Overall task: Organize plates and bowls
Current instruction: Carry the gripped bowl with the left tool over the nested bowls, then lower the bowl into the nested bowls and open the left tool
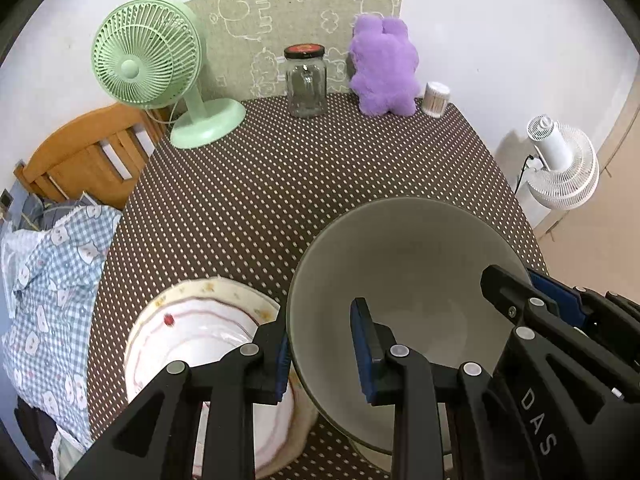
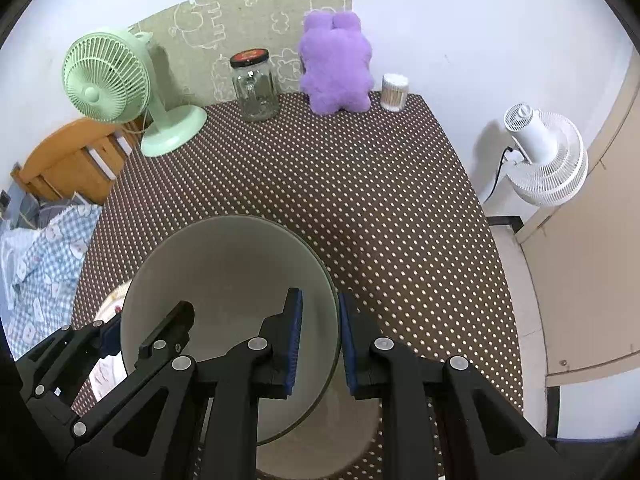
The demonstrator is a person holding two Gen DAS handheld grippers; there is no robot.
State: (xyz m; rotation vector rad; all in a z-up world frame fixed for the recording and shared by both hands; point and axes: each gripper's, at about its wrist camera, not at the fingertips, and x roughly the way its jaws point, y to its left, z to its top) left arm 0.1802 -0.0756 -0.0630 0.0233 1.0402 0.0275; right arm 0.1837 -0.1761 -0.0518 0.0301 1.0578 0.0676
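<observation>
Only "DAS" on the right gripper

The grey bowl hides the plate's right side.

Left tool, right tool clamped, pitched downward

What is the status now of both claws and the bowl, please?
Left claw and right claw both shut on grey bowl rim, opposite sides. Bowl held above table. Patterned plate beside it at left. Nothing blocking.
</observation>
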